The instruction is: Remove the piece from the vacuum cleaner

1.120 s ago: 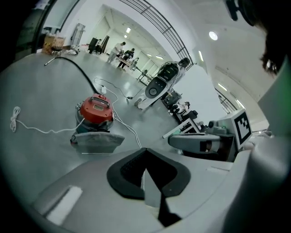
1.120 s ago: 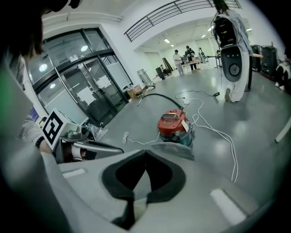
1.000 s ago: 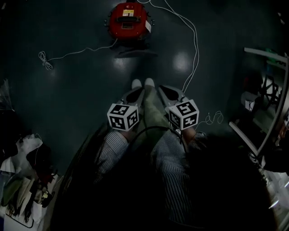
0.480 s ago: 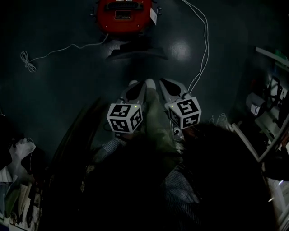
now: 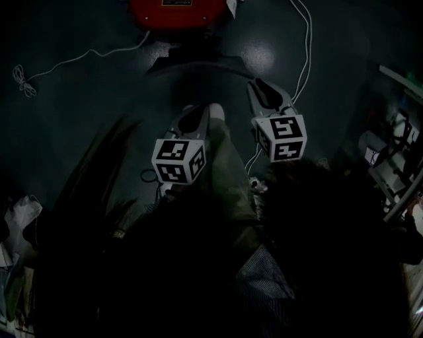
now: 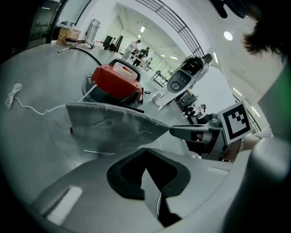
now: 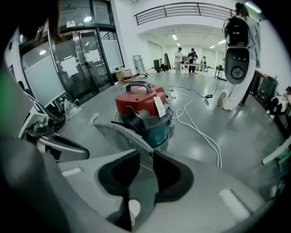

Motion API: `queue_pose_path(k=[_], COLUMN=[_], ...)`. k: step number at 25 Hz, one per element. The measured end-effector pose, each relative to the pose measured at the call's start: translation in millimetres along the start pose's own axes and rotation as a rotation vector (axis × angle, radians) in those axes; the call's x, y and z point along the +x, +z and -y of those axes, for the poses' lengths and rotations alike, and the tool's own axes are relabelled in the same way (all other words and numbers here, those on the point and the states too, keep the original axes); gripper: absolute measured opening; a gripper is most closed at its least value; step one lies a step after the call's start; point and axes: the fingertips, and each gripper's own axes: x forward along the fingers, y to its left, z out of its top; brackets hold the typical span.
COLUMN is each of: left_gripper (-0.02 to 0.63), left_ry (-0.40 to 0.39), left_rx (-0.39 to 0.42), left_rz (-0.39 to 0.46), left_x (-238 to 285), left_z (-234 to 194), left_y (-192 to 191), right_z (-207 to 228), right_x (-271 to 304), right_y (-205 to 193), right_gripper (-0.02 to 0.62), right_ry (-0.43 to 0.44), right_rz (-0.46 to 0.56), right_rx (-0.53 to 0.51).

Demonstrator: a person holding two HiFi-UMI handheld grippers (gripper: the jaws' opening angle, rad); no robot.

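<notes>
The red vacuum cleaner [image 5: 175,10] [image 6: 116,82] [image 7: 141,102] stands on the floor ahead, with a black front and a teal base. A flat grey piece [image 5: 198,66] [image 6: 109,125] [image 7: 120,134] lies just in front of it; whether the two are joined I cannot tell. My left gripper [image 5: 190,117] [image 6: 148,170] is held short of the piece, jaws together and empty. My right gripper [image 5: 260,86] [image 7: 141,168] reaches further forward beside the piece. Its jaws are opening with nothing between them.
A white cord [image 5: 301,39] [image 7: 195,127] runs across the floor right of the vacuum, and another cord [image 5: 66,59] trails off to the left. A metal rack [image 5: 396,165] stands at the right. A white humanoid robot [image 7: 236,54] and glass doors [image 7: 72,68] are further off.
The view has pushed forward, so the vacuum has slid to the frame's top edge. Both grippers came nearer to it, and the right one has moved ahead of the left.
</notes>
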Motion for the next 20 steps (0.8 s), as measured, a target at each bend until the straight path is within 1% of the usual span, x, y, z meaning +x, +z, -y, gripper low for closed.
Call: queue_pose_path(k=[2,4,8,11,15,18,20], left_gripper=[0.005,0.005,0.005,0.005,0.005,0.005,0.005], left_ry=[0.005,0.011,0.010,0.016,0.016,0.016,0.014], left_rx=[0.002,0.001,-0.018,-0.030,-0.050,-0.059,-0.062], left_rz=[-0.007,-0.013,-0.021,-0.024,-0.030,-0.035,-0.029], left_x=[2.4,2.8,3.6,2.2,-0.8,-3.1,-7.2], left_z=[-0.6,-0.6,-1.1,-2.8,-3.0,-1.2,3.5], left_y=[-5.6,-10.3,-15.6,-18.4,-21.4,-24.8,-24.0], right_z=[3.3,2.6,-3.7,-7.4,-7.8,-11.2,-15.1], right_x=[3.8,7.7,19.7,31.3,37.2,33.2,24.6], right_y=[-0.7,-0.3,7.1,7.0,5.8,6.8,7.5], right_gripper=[0.126,0.166,0.170,0.169,0.081,0.041,0.027], right_ry=[-0.011,-0.003,0.033,0.049,0.063,0.098,0.119], right_rz=[-0.007,-0.015,-0.027,-0.064,-0.103,-0.105,-0.100], right_rx=[-0.017,-0.055,-0.151,-0.209,-0.213,-0.203,-0.194])
